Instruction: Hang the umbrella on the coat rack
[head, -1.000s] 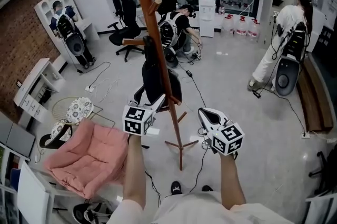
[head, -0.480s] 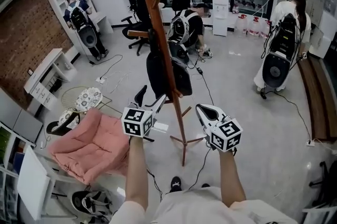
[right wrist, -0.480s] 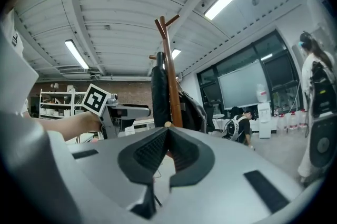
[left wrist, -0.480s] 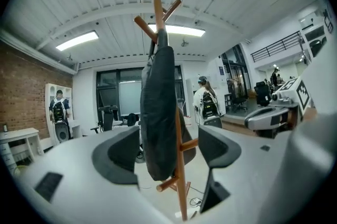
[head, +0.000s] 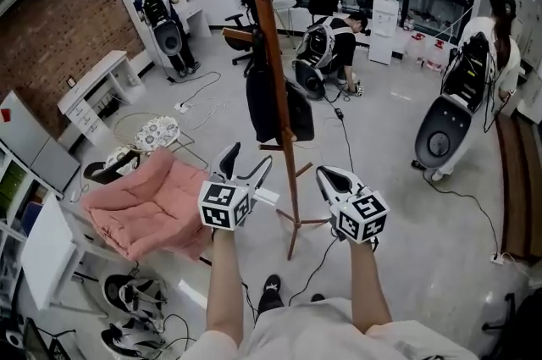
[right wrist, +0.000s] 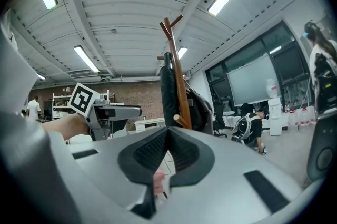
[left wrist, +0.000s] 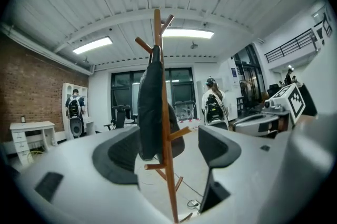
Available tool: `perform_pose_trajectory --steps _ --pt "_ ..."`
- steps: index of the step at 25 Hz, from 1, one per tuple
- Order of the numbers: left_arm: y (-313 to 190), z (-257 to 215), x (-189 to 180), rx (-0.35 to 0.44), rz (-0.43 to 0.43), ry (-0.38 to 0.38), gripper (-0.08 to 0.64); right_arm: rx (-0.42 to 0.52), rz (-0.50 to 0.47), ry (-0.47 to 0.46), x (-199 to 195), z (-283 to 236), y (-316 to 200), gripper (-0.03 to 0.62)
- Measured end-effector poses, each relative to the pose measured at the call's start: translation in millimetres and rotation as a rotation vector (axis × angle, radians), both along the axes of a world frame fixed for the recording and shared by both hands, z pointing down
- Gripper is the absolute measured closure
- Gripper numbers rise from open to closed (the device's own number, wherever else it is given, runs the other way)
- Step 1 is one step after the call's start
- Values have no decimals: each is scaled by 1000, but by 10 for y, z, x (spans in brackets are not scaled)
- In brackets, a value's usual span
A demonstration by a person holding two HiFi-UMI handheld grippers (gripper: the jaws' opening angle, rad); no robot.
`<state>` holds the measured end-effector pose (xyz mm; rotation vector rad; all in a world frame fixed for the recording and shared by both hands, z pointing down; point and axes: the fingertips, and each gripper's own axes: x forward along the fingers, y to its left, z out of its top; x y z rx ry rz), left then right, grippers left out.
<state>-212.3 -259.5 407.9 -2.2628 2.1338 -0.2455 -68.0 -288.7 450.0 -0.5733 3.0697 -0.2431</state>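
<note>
A tall wooden coat rack (head: 273,96) stands on the grey floor in front of me. A black folded umbrella (head: 264,100) hangs from one of its pegs, down along the pole. My left gripper (head: 248,160) is open and empty, just left of the pole and below the umbrella. In the left gripper view the rack (left wrist: 167,165) and the umbrella (left wrist: 149,107) show through the gap of that gripper (left wrist: 171,146). My right gripper (head: 328,174) is shut on nothing, right of the pole. In the right gripper view its jaws (right wrist: 168,132) meet below the umbrella (right wrist: 167,88).
A pink cushioned chair (head: 151,208) stands at the left, with shoes and cables on the floor near it. A cable (head: 343,138) runs past the rack's feet (head: 292,241). Three people with black gear stand farther back, one near a round black machine (head: 440,142).
The head view has swung, so the rack and room sit further right and higher in the picture. Both grippers keep their places and states; the umbrella still hangs on the rack.
</note>
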Motion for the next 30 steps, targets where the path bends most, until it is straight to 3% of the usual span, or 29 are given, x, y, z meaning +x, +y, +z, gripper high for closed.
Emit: perform_pose_trajectory --steps 6,11,13,16,19,24,30 --pt "479 -23 281 112 -111 157 212 -28 3 -46 183 96 16 588" --pt "736 75 433 137 -237 152 219 -31 10 -55 386 195 4 589" --pt "812 147 513 136 -244 161 227 -24 10 -51 436 221 1 589" --pt "927 175 671 163 -205 234 237 -6 0 -43 499 233 55 589" --pt "986 145 757 190 -219 190 256 5 1 -45 586 241 74 589" --pt "1127 67 727 241 -284 113 369 12 0 -48 625 254 102 588" --pt "1225 89 657 227 -340 74 483 37 -16 -69 600 142 142 588"
